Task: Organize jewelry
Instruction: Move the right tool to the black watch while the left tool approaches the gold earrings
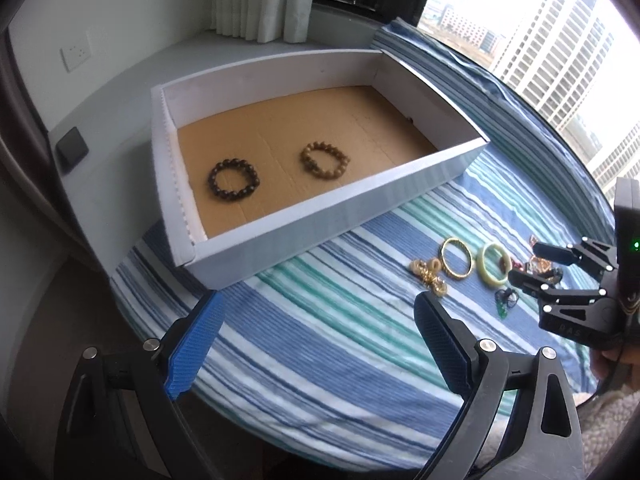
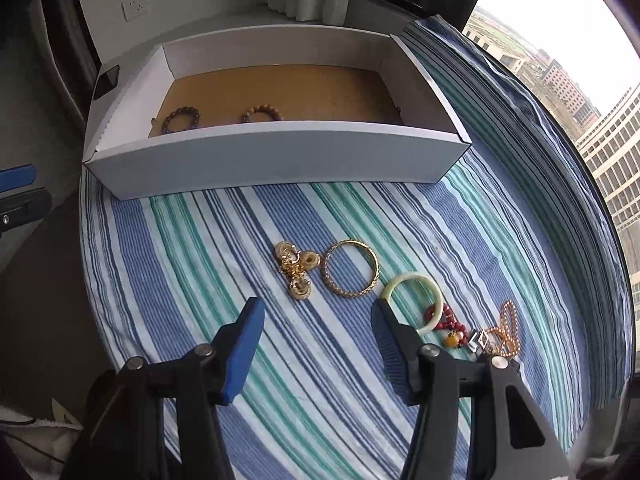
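Jewelry is split up right now: two bead bracelets, a dark one (image 1: 232, 179) and a tan one (image 1: 324, 159), sit in the white box (image 1: 320, 208), while the gold bangle (image 2: 351, 269), green bangle (image 2: 414, 302) and gold charms (image 2: 295, 269) lie on the striped surface (image 2: 240, 280). Both the left hand-held gripper (image 1: 312, 344) and right hand-held gripper (image 2: 318, 344) hang apart, gripping nothing.

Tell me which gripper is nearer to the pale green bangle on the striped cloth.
Right. The right gripper hangs open just in front of the pale green bangle, one finger tip beside its rim. The left gripper is open too, farther off, near the white box.
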`<state>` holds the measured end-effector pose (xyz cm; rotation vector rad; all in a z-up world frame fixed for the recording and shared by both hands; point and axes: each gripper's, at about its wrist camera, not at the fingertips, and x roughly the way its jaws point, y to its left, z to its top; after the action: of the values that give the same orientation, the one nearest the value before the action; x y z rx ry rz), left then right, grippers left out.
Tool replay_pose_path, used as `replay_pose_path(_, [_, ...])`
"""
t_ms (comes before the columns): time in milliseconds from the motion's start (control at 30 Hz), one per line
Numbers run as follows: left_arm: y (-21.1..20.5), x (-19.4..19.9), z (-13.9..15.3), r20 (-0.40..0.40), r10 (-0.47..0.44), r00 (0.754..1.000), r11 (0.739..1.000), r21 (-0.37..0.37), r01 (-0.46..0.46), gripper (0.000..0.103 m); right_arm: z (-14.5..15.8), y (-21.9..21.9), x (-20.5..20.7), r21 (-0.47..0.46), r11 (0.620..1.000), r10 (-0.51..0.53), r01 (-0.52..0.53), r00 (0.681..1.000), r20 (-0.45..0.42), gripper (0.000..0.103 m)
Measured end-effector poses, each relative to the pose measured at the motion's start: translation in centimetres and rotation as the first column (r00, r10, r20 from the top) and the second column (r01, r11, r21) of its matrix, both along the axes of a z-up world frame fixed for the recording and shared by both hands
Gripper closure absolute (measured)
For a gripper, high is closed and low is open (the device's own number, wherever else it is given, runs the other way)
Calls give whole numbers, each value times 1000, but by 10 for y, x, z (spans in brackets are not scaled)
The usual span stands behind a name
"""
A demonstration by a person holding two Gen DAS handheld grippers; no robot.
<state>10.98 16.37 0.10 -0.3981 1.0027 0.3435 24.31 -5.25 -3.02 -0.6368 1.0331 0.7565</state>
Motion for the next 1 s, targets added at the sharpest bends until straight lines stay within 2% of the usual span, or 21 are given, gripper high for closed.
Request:
replay_pose_path(100, [-5,25,-12,2,17,1000,999,-36,-17,7,-14,-3,24,10,999,44,-44,999,8,46])
replay_pose_path(233, [-15,46,-1,51,60,997,997,-50,-57,7,-30,-13,51,-7,984,176,-176,984,-20,46])
replay_pose_path(333, [-39,54,9,53,111,992,993,30,-113,7,-34,-35,69,7,961,275,-275,961,7,46])
replay_pose_path(400, [-61,51,14,32,164,986,983,76,-167,7,-30,-56,83,55,956,287,-289,957,34,46])
replay_pose_path(500, [-89,35,26,52,247,968,968,23,-248,7,-11,-96,102,170,959,208,-225,972,112,46])
replay_pose_path(567, [-105,23,33,62,296,953,955,8,-297,7,6,-129,116,251,962,90,-111,991,96,46])
replay_pose_path(633, [-112,21,42,61,290,955,957,2,-290,7,17,-159,125,291,957,5,-17,999,42,46])
replay_pose_path(700, [-104,21,59,57,290,955,956,28,-292,7,24,-175,127,302,953,5,-10,1000,18,46])
replay_pose_path(767, [-90,17,83,77,331,941,939,73,-336,7,29,-176,133,310,948,87,-74,996,-28,46])
replay_pose_path(800, [-84,15,95,89,360,929,925,97,-368,7,33,-174,134,310,942,137,-126,990,-16,46])
replay_pose_path(900, [-77,17,137,156,376,913,912,111,-394,7,45,-184,128,313,922,208,-228,973,97,46])
replay_pose_path(1000, [-85,29,175,219,345,912,919,119,-376,7,43,-201,126,349,918,162,-187,982,100,46])
